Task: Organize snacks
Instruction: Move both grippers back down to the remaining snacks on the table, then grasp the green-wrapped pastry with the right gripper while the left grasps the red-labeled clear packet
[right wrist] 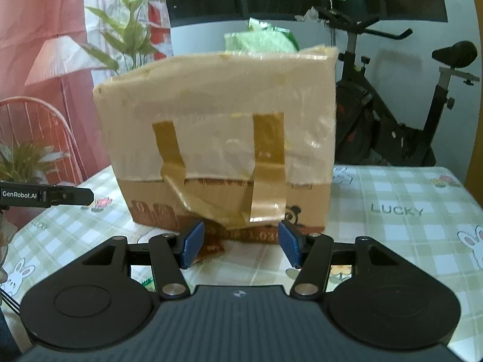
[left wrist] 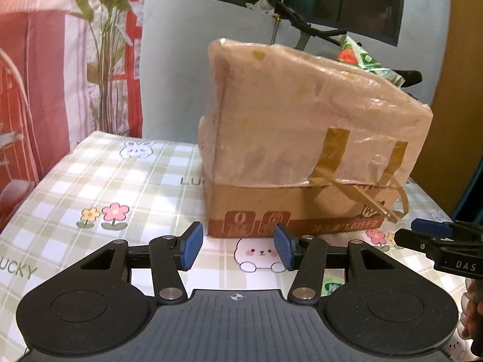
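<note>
The left gripper [left wrist: 238,249] stands spread, nothing between its blue pads [left wrist: 190,249], just in front of the cardboard box [left wrist: 302,163] and low over the checked tablecloth [left wrist: 120,187]. The right gripper [right wrist: 241,246] is likewise spread and holds nothing; it faces another side of the box [right wrist: 217,138], and a small brown snack packet [right wrist: 211,250] lies on the cloth [right wrist: 392,199] just in front of the box, beside the inner edge of this gripper's left-hand pad [right wrist: 191,246]. From the left wrist view the right gripper [left wrist: 440,238] shows at the right edge, near the box's lower right corner; from the right wrist view the left gripper's side [right wrist: 45,197] shows at the left edge, near the box's lower left corner. The box stands upright on the cloth, its upper part wrapped in pale plastic film, with two strips of brown tape [right wrist: 268,163] running down one face, their lower ends peeling loose. A green snack bag [right wrist: 262,40] sticks out above the box's top. Behind the box to one side is an exercise bike [right wrist: 392,114]; to the other, a leafy plant [right wrist: 126,39] and a red and white curtain [left wrist: 45,75].
</note>
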The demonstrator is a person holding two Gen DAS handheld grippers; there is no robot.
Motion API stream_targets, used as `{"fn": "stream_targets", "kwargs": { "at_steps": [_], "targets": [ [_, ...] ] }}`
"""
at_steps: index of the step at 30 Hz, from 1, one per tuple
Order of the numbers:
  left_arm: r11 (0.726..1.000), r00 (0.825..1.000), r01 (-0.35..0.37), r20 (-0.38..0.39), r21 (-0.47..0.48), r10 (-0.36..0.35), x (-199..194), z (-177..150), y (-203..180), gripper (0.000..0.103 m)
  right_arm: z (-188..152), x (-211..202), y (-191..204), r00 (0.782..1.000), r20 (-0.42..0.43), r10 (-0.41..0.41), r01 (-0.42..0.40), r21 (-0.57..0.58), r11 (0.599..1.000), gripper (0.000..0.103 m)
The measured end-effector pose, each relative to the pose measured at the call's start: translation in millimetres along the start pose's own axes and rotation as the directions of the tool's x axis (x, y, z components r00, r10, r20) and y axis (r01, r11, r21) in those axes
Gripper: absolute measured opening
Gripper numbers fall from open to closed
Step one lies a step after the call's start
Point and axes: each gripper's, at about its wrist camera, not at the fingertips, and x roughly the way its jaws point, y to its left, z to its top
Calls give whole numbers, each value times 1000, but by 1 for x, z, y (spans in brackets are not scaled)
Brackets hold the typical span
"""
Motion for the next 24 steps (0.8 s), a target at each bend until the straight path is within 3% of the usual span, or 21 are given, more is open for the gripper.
{"fn": "stream_targets", "kwargs": {
  "at_steps": [15, 24],
  "targets": [
    [999, 998, -7, -62, -37, 4, 8, -19, 4, 54, -19, 23, 11, 992, -118, 49, -54, -38, 998, 60],
    [999, 996, 13, -87, -32, -16, 12, -26, 0, 54, -27, 46, 38, 969, -210, 133, -171, -172, 970, 66]
  ]
}}
